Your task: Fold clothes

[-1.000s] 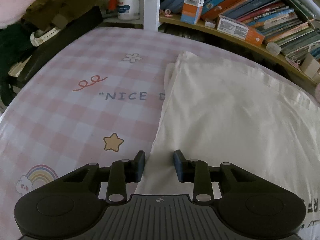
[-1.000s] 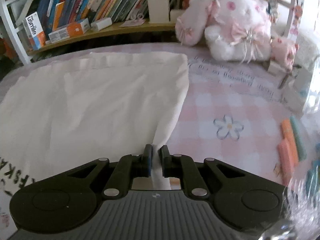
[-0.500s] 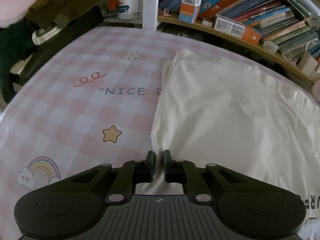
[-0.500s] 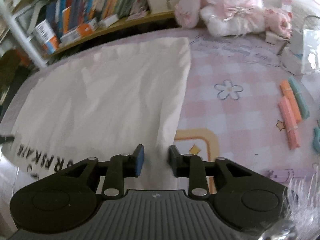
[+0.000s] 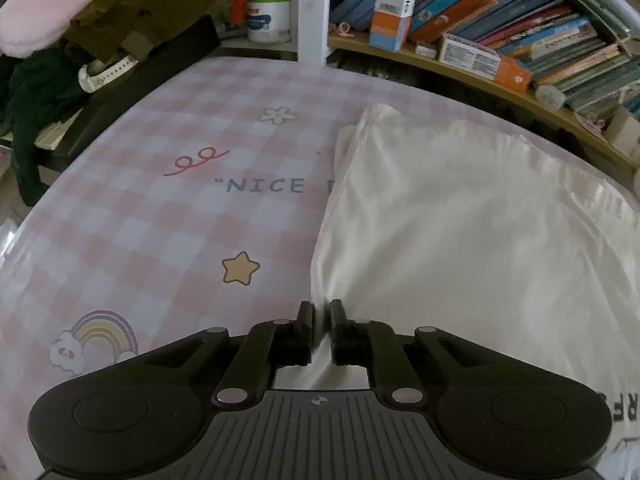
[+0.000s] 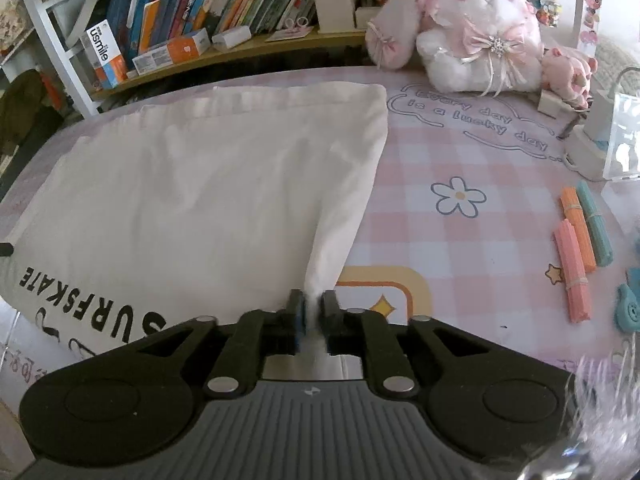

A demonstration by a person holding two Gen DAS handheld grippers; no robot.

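Left gripper (image 5: 321, 312) and right gripper (image 6: 313, 304) each pinch an edge of the cream "SURFSKATE" shirt (image 6: 192, 184) lying on the "NICE"-printed pink-check tablecloth (image 5: 160, 216); "usmile" box (image 6: 105, 53) shelved behind.

One cream shirt (image 6: 192, 184), two grippers (image 5: 321, 312) (image 6: 313, 300), one plush rabbit (image 6: 476, 28), three paper-stick bundles (image 6: 576, 272).

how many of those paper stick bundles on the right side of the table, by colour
pink bundle: 1
orange bundle: 1
teal bundle: 1
total: 3, lying side by side on the checked tablecloth
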